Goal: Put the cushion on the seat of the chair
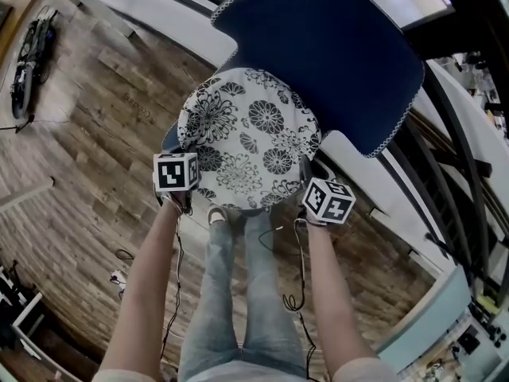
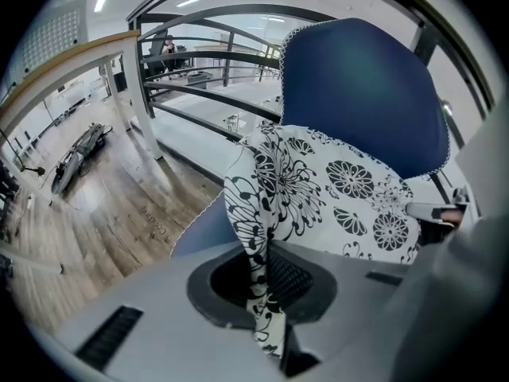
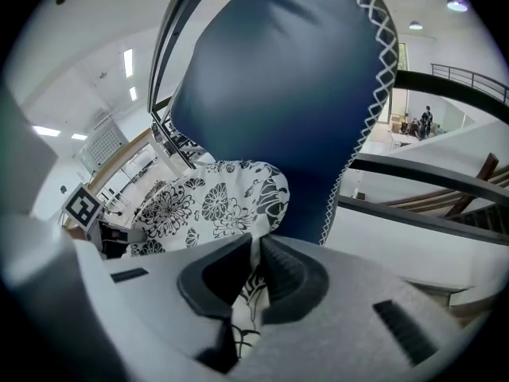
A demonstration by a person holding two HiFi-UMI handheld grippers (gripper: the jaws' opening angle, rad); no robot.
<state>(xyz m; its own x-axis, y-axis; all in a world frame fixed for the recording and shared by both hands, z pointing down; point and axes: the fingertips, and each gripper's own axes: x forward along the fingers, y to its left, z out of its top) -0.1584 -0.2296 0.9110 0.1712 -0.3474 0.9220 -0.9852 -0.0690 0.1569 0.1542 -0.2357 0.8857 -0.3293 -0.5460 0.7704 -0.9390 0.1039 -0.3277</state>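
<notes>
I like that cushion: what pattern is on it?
Black flowers on white; the cushion shows best in the head view.

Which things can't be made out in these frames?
- Seat: head view, mostly under the cushion; contact unclear.
- Chair legs: every view, hidden by cushion and seat.
- Distant person: right gripper view, too small.

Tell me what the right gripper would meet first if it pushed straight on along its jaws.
The black-and-white floral fabric cushion that the right gripper pinches lies straight ahead; behind it, probably the padded dark blue chair backrest, depth unclear.
</notes>
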